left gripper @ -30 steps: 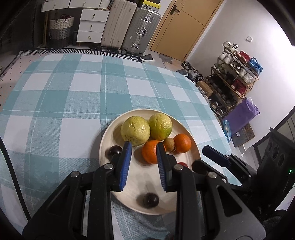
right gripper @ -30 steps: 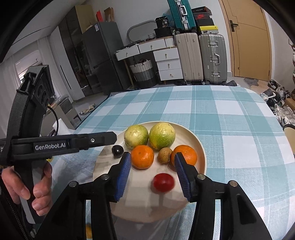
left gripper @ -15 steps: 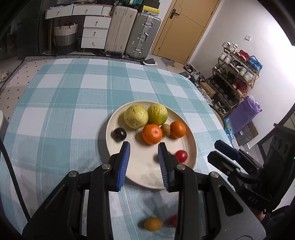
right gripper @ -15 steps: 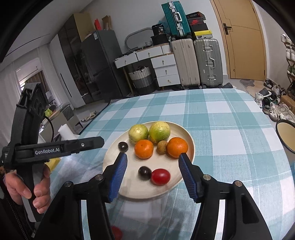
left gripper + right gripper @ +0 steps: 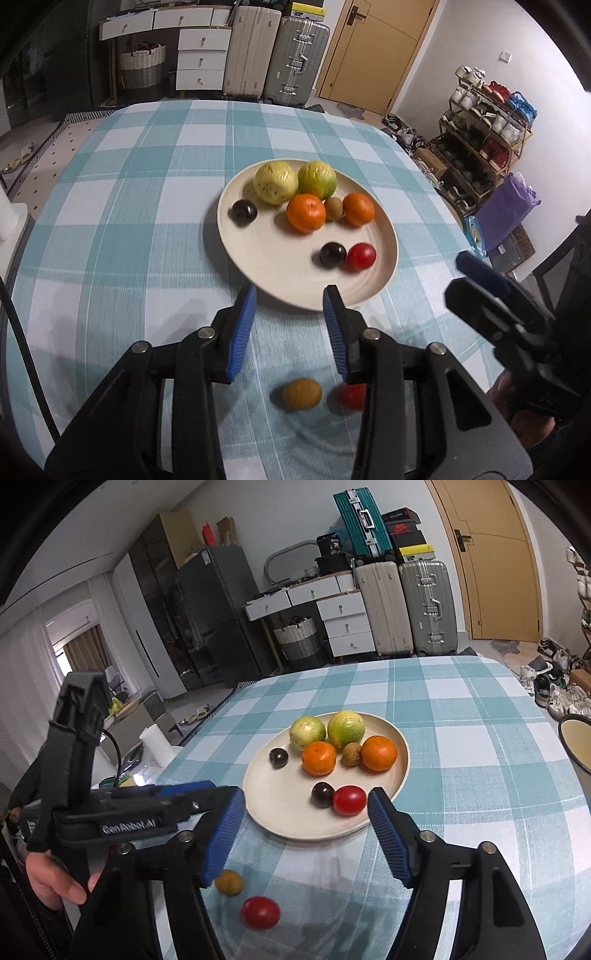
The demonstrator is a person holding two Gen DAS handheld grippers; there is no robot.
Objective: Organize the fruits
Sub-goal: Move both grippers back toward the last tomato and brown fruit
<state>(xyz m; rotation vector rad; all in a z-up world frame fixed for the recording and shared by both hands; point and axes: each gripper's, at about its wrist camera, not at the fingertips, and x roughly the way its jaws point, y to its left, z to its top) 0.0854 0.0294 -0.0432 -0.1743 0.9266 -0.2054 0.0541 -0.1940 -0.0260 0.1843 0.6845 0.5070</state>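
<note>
The left claw (image 5: 289,301) stands released over the checked table (image 5: 122,221), its jaws having just been opening, with nothing between them. Just ahead of its tips lies the near rim of the plate (image 5: 273,269). On the plate, farther ahead, sit two green-yellow fruits (image 5: 275,182), two oranges (image 5: 306,213) with a small brown fruit (image 5: 334,209) between them, a dark plum (image 5: 243,211) off to the left, and a second dark plum (image 5: 332,254) touching a red fruit (image 5: 361,256) ahead and slightly right. Behind the tips, on the cloth under the claw, lie a yellow-brown fruit (image 5: 302,394) and a red one (image 5: 352,396), the latter partly hidden by the right finger.

The right claw (image 5: 306,801) is also released and its jaws have just been widening; they are empty, framing the plate's near rim (image 5: 266,812). The plum (image 5: 322,794) and red fruit (image 5: 349,800) lie just ahead between the tips. The two loose fruits (image 5: 229,882) rest on the table below and left. The left claw shows at its left, held by a hand (image 5: 48,880).
</note>
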